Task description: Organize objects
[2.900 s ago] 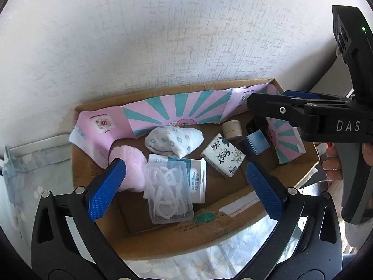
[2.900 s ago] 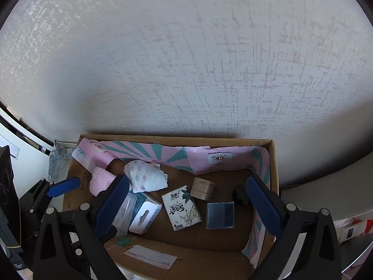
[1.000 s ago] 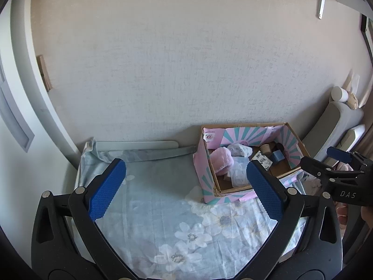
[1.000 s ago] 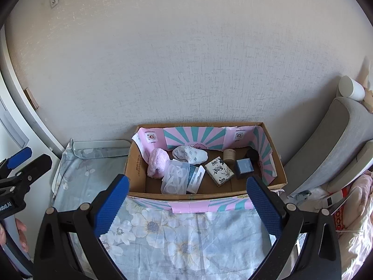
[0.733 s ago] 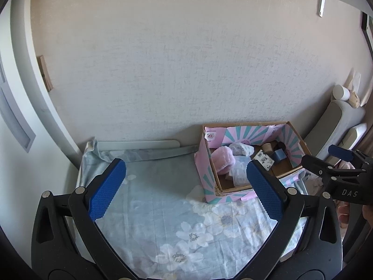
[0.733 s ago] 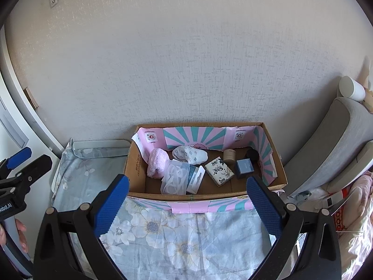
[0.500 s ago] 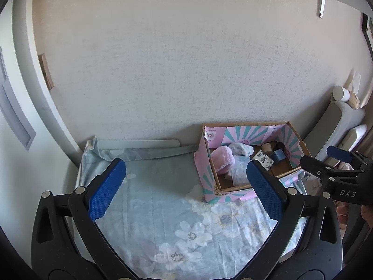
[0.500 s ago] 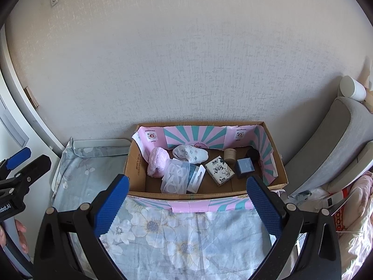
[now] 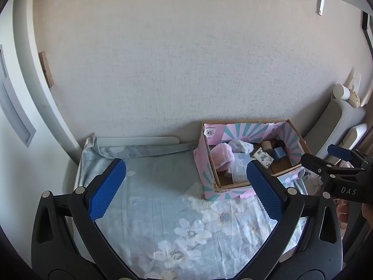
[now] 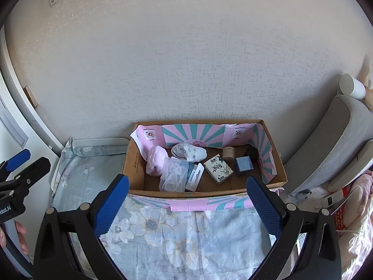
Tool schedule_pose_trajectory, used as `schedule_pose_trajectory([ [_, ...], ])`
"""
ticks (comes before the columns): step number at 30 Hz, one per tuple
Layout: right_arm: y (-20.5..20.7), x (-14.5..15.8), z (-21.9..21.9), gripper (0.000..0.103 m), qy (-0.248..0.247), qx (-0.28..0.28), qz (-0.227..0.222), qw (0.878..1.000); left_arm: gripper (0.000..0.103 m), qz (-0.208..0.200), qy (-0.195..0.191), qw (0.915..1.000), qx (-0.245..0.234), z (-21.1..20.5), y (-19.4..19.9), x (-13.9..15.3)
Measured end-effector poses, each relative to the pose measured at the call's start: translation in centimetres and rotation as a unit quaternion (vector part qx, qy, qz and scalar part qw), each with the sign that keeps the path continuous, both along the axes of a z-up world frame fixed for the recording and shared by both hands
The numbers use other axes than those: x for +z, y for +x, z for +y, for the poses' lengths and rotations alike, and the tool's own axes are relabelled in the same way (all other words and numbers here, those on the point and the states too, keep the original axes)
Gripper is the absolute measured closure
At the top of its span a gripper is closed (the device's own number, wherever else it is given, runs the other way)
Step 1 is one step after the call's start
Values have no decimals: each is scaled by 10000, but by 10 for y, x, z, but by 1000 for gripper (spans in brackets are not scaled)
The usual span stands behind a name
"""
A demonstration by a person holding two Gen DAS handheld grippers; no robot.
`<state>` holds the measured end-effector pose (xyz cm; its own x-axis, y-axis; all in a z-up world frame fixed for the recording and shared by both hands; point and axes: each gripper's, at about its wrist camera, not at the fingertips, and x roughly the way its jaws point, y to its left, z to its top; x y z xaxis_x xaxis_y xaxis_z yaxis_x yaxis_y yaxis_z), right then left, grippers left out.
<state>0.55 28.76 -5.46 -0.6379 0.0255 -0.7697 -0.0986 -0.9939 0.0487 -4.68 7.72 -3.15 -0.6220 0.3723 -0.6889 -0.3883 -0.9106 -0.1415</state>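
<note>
A cardboard box (image 10: 134,163) with a pink and teal lining stands against the wall on a floral cloth; it also shows in the left wrist view (image 9: 209,182). Inside lie a pink fluffy item (image 10: 155,159), a patterned sock (image 10: 189,151), a clear plastic case (image 10: 173,175), a white packet (image 10: 193,177), a printed tissue pack (image 10: 218,169), a tan roll (image 10: 228,153) and a blue box (image 10: 244,164). My left gripper (image 9: 184,189) is open and empty, over the cloth left of the box. My right gripper (image 10: 185,205) is open and empty, held back in front of the box.
The floral cloth (image 10: 186,238) covers the surface in front of and left of the box. A grey cushioned seat (image 10: 326,149) with a white cup (image 10: 352,86) on top stands to the right. The wall is close behind the box.
Since 2.9 s ago both grippers have pulled far back and up from inside the box. Over the last second they have hardly moved.
</note>
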Motion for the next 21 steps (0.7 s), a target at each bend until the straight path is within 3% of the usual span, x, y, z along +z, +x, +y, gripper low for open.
schedule_pose_trajectory([
  [14,1,1,-1,3,18,20,22,10000,0,-16,-13,9999,109,-1,0,-2],
  [18,1,1,-1,3,23,28,31,10000,0,60,-64,9994,325,-4,1,-1],
  [21,1,2,-2,3,30,46,34,10000,0,-44,-328,9977,596,-4,-4,-6],
])
